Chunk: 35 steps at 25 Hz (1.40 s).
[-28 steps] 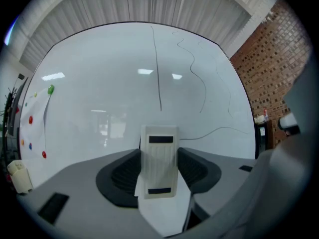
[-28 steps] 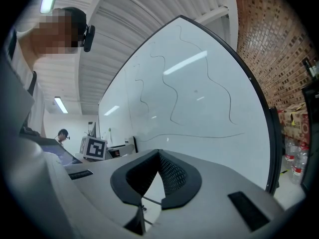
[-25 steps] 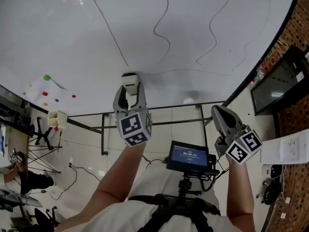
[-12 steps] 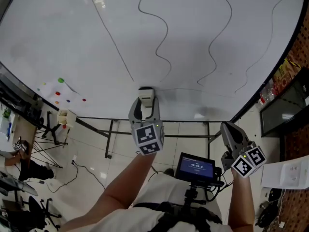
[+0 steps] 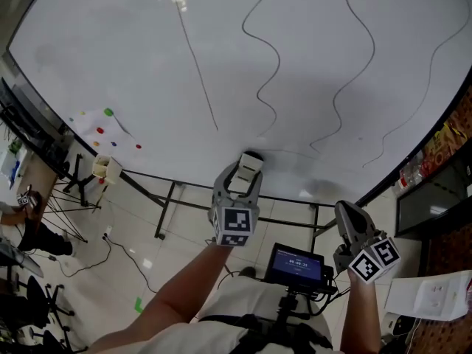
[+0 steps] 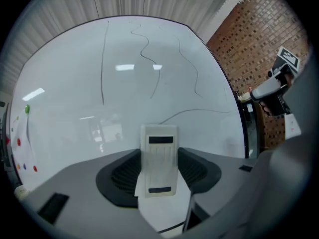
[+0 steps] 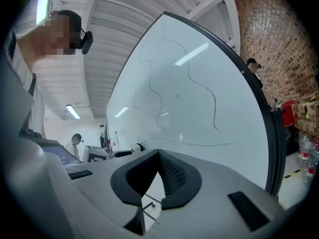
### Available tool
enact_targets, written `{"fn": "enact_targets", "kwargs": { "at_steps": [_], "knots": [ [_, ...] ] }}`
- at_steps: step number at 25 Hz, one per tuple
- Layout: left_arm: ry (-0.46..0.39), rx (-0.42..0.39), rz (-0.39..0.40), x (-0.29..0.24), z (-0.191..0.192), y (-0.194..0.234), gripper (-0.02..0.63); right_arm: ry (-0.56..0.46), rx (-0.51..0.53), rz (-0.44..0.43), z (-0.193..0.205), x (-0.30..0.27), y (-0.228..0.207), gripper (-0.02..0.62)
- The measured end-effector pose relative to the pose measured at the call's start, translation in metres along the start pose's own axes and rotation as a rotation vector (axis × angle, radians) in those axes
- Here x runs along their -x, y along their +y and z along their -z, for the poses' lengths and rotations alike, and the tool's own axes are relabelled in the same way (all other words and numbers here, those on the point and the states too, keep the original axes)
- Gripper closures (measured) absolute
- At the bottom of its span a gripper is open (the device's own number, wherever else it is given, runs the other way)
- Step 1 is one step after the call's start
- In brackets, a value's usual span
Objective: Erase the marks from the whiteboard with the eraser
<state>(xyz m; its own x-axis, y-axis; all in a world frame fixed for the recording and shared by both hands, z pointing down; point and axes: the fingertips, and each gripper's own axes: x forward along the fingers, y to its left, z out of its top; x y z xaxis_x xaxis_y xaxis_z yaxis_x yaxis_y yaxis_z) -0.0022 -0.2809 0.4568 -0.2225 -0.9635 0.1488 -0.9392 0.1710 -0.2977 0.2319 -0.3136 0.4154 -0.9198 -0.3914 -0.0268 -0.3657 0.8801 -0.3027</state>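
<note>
Compared with one second ago, my left gripper (image 5: 245, 177) appears further right and lower in the head view, and more of the whiteboard (image 5: 147, 65) shows above it. Its jaws are partly open and press on both sides of the white eraser (image 6: 158, 158), as before. The eraser stands upright between them at the lower edge of the board, just under a faint, nearly level line (image 5: 295, 153). I cannot tell if it touches the surface. The wavy marks (image 5: 269, 57) and the straight line (image 5: 199, 65) are still there. My right gripper (image 5: 346, 214) stays low beside the small screen (image 5: 299, 264), its jaws closed together with nothing in them. The digits on the screen are too small to read.
</note>
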Motion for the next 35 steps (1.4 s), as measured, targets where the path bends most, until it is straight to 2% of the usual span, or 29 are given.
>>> {"fn": "enact_targets", "kwargs": {
  "at_steps": [3,7,10,12,14,18,22,24,27,30,33,35],
  "knots": [
    [-0.071,0.079,-0.082,0.005,-0.010,0.018,0.344,0.003,-0.007,0.005,0.001,0.004,-0.007,0.588],
    [-0.069,0.271,-0.179,0.004,-0.009,0.041,0.344,-0.013,-0.020,0.011,-0.004,0.014,-0.016,0.588],
    [-0.055,0.412,-0.207,0.003,-0.009,0.045,0.344,-0.031,-0.034,0.018,-0.009,0.024,-0.023,0.588],
    [-0.062,0.453,-0.223,0.002,-0.010,0.043,0.344,-0.043,-0.044,0.028,-0.010,0.030,-0.029,0.588],
    [-0.072,0.486,-0.203,-0.002,-0.014,0.030,0.344,-0.047,-0.049,0.040,-0.010,0.035,-0.036,0.588],
    [-0.085,0.468,-0.124,-0.010,-0.031,-0.012,0.344,-0.051,-0.052,0.052,-0.011,0.043,-0.042,0.588],
    [-0.080,0.429,-0.097,-0.015,-0.042,-0.033,0.344,-0.053,-0.048,0.051,-0.014,0.047,-0.046,0.588],
    [-0.068,0.364,-0.089,-0.017,-0.043,-0.040,0.344,-0.055,-0.049,0.057,-0.014,0.049,-0.050,0.588],
    [-0.054,0.221,-0.063,-0.020,-0.043,-0.048,0.344,-0.055,-0.051,0.056,-0.014,0.048,-0.052,0.588],
    [-0.021,0.137,0.029,-0.022,-0.041,-0.061,0.344,-0.052,-0.053,0.043,-0.014,0.042,-0.050,0.588],
    [0.016,0.140,0.156,-0.023,-0.037,-0.073,0.344,-0.049,-0.057,0.028,-0.013,0.035,-0.047,0.588],
    [0.004,0.160,0.155,-0.018,-0.039,-0.068,0.345,-0.047,-0.059,0.023,-0.013,0.033,-0.046,0.588]
  ]
}}
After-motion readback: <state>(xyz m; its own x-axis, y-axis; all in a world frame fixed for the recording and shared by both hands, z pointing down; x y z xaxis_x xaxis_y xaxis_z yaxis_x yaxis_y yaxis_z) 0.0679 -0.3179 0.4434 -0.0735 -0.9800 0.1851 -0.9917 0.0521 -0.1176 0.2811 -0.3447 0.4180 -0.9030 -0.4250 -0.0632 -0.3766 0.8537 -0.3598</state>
